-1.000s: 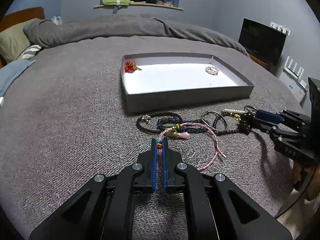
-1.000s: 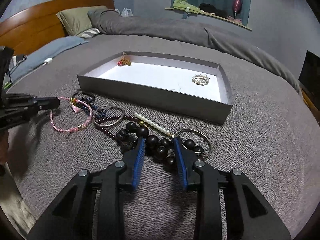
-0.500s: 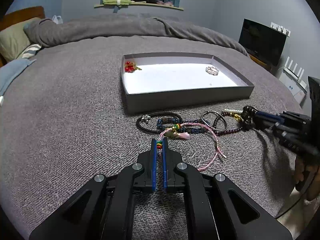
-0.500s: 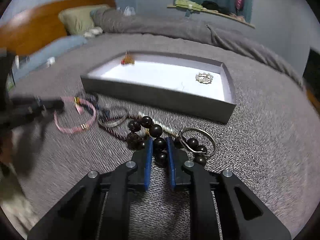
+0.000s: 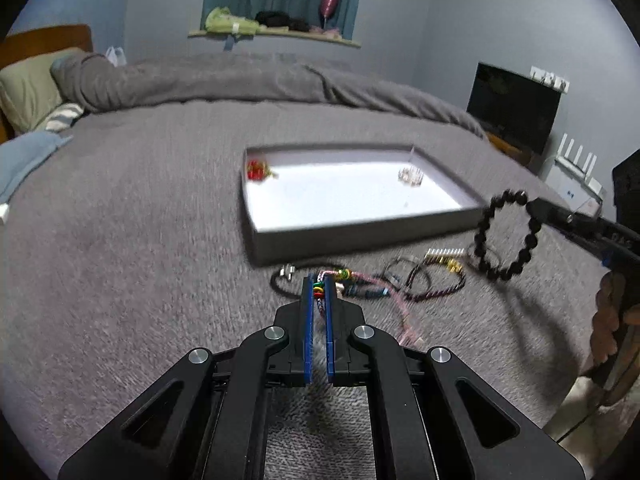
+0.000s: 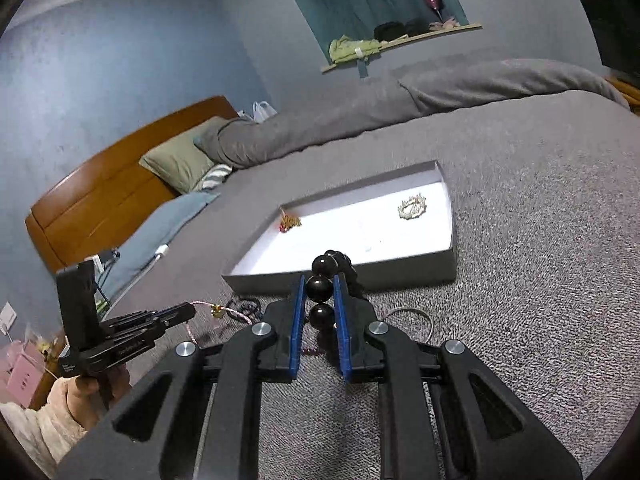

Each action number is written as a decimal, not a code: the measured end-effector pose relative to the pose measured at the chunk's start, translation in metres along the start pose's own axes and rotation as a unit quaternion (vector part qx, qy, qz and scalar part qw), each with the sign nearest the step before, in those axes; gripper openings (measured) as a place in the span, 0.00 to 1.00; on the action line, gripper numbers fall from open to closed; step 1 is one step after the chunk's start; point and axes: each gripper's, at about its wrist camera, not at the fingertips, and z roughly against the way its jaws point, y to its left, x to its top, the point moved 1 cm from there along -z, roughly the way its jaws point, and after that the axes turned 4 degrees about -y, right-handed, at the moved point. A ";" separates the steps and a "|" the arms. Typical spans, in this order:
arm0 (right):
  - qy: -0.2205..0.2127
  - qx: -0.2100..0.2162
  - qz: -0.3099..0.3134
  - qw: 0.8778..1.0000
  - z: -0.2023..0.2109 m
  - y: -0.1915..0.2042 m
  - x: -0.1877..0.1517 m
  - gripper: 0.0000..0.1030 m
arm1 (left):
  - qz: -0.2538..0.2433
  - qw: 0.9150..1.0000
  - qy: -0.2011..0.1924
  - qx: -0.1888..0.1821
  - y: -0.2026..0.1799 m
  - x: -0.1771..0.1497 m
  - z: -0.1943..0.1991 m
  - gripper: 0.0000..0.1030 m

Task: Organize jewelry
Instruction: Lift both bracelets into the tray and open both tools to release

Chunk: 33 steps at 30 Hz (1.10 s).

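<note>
Jewelry lies in a loose heap [image 5: 372, 280] on the grey bed cover [image 5: 132, 240], just before the near wall of a shallow grey tray [image 5: 360, 236]. In the left wrist view the left gripper [image 5: 318, 286] has its fingers drawn narrow on a pink cord bracelet [image 5: 394, 300], pinching it at its coloured beads. In the tray a red piece [image 5: 258, 170] rests in the far left corner and a pale round piece [image 5: 411, 175] near the right wall. At the right, a black bead bracelet [image 5: 506, 236] hangs in the air from the right gripper [image 5: 534, 210].

In the right wrist view the right gripper [image 6: 320, 292] has just been closing, and its fingers [image 6: 298, 312] now clamp a black bead of that bracelet [image 6: 320, 288] in front of the tray [image 6: 400, 268]. The left gripper [image 6: 188, 312] is at the lower left, with the pink cord [image 6: 232, 312] at its tip.
</note>
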 end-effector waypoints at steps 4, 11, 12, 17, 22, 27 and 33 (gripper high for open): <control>-0.010 -0.001 -0.004 1.000 0.003 0.003 0.012 0.14 | -0.004 1.000 -0.025 0.008 0.000 0.016 0.011 0.06; -0.032 -0.023 -0.005 0.999 -0.008 0.007 0.041 0.14 | -0.009 0.998 -0.064 0.026 0.003 0.065 0.015 0.06; -0.036 -0.032 -0.003 0.999 -0.012 0.006 0.047 0.14 | -0.004 0.997 -0.068 0.026 0.004 0.073 0.012 0.06; -0.047 -0.054 -0.018 0.997 -0.030 -0.003 0.065 0.14 | 0.017 0.997 -0.072 0.024 0.007 0.102 -0.014 0.06; -0.051 -0.072 -0.035 0.995 -0.059 -0.014 0.073 0.14 | 0.040 0.998 -0.054 0.005 0.010 0.112 -0.052 0.06; -0.022 -0.081 -0.029 0.996 -0.090 -0.023 0.059 0.14 | 0.070 0.996 0.003 -0.050 0.022 0.093 -0.098 0.06; 0.008 -0.108 -0.032 0.994 -0.108 -0.042 0.051 0.14 | 0.084 0.995 0.050 -0.008 0.047 0.071 -0.128 0.06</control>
